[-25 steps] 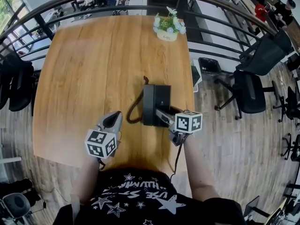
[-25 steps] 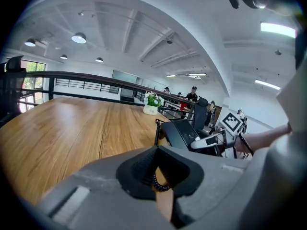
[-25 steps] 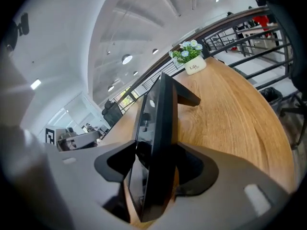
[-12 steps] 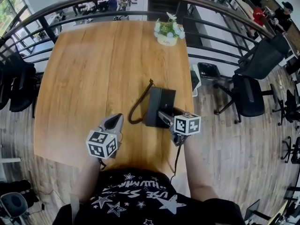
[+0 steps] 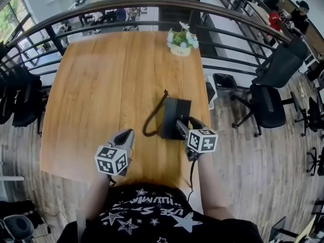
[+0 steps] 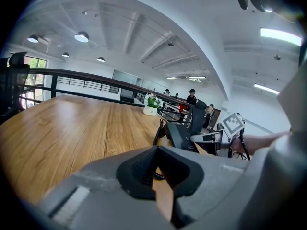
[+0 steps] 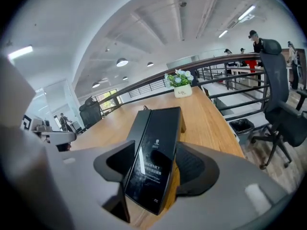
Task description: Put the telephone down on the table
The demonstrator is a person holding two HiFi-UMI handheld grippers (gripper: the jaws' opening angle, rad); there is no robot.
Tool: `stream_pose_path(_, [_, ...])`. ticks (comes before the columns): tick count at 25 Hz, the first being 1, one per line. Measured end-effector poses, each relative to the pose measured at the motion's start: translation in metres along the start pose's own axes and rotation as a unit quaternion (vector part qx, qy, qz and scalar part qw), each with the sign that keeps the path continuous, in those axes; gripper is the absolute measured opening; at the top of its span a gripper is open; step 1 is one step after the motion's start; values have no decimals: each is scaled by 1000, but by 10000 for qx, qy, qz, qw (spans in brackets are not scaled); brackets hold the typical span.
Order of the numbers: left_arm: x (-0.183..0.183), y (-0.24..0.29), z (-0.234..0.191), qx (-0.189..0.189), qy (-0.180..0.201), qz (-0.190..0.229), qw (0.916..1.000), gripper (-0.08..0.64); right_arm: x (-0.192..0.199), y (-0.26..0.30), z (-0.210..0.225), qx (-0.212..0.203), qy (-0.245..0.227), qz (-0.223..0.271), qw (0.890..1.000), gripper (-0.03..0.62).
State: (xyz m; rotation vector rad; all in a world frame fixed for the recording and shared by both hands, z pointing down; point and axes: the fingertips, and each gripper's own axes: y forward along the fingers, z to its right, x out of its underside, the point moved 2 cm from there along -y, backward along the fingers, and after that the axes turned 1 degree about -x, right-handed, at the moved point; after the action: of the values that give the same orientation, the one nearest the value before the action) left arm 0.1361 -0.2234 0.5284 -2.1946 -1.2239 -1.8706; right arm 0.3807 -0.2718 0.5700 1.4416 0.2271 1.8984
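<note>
The black telephone [image 5: 175,116] lies on the wooden table [image 5: 101,80] near its right edge, with its coiled cord [image 5: 152,119] looping off to the left. My right gripper [image 5: 183,127] reaches over the phone's near end. In the right gripper view the telephone [image 7: 156,147] sits between the jaws of the right gripper [image 7: 158,176], which are closing. A sliver of wood shows beside the right pad, so the pads do not press on it. My left gripper [image 5: 125,134] hovers left of the phone, shut and holding nothing. The left gripper view shows the left gripper [image 6: 160,171] and the telephone [image 6: 180,135] ahead.
A white pot of flowers [image 5: 180,39] stands at the table's far edge. A curved railing [image 5: 126,4] runs behind the table. Black office chairs stand on the floor to the right [image 5: 271,97] and left [image 5: 20,100]. The table's right edge is close to the phone.
My right gripper has lifted slightly and rolled at the phone's near end. The phone stays on the table. The left gripper has shifted a little; the head view has tilted.
</note>
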Motion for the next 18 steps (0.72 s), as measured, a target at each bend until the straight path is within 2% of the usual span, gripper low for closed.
stream_pose_path(4, [1,-14,-16,30,-56,84,9999,2,-3,-5,-18,194,-135,185,9996,224])
stream_pose_path(11, [1,-39,-24,242,-27,137,9996,2,-3,-22,-41,490,-46,493,9976,174])
stream_pose_path(18, [4,-71,-63,390,36,119,9992,2,6,-28,-88,790,-52,695,9944,117])
